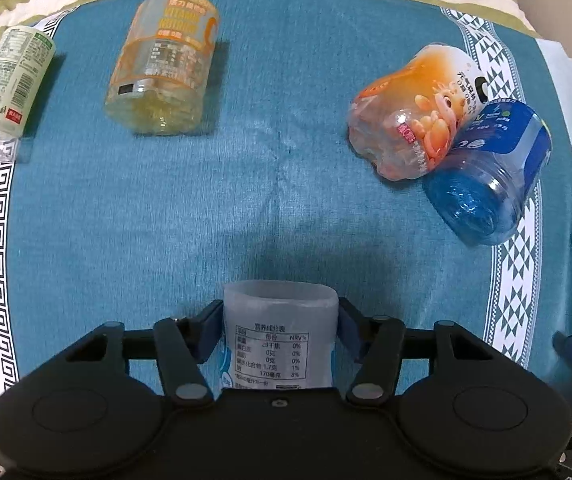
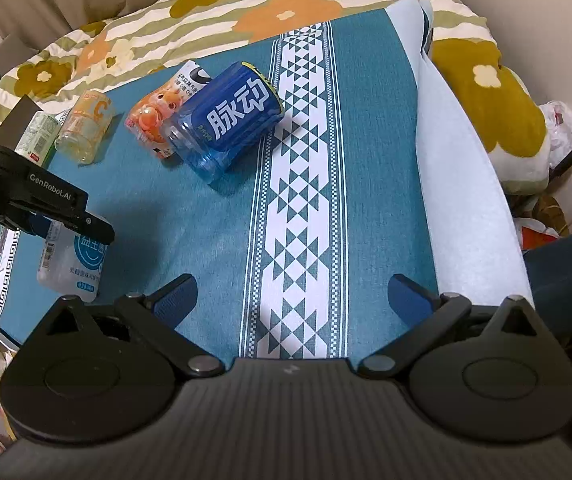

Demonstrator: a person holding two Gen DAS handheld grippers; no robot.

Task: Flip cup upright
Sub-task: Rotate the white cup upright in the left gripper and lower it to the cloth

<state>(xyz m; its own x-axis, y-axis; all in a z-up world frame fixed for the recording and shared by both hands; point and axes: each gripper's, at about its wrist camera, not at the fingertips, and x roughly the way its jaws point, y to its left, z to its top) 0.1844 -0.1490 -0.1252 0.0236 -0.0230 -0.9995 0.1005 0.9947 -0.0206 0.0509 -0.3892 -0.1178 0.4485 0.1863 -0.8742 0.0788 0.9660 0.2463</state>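
My left gripper is shut on a white-labelled clear plastic cup, held above the blue cloth; in the right wrist view the cup hangs tilted under the left gripper. My right gripper is open and empty over the patterned white band. Other cups lie on their sides: a yellow one, a green-white one, an orange one touching a blue one.
A blue cloth with patterned borders covers the surface. A flowered blanket lies behind it. A pale blue sheet runs along the right edge. Clutter and bags sit beyond the right side.
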